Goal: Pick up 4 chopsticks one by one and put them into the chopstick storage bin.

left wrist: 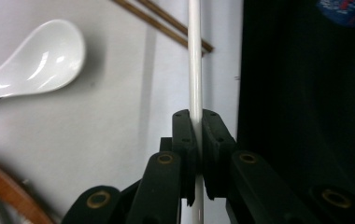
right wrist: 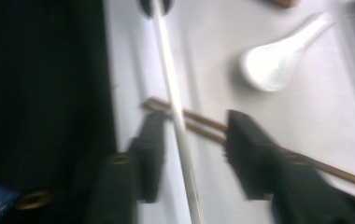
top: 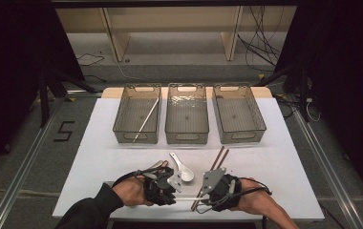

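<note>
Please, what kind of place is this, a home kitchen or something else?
Probably a lab set up for recording, not a kitchen. A white table stands between dark curtains, with loose cables on the floor behind it, and three identical clear bins are lined up for sorting cutlery.

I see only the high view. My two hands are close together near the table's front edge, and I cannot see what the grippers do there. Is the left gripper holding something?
Observer: Yes. In the left gripper view the left gripper is shut on a thin white stick.
Operator: And the right gripper?
Observer: The right gripper is open, its jaws standing on either side of the same white stick, not gripping it.
Operator: Do the brown chopsticks lie under that stick?
Observer: In the right gripper view the white stick crosses over the brown chopsticks; the picture is blurred, so I cannot tell whether they touch.
</note>
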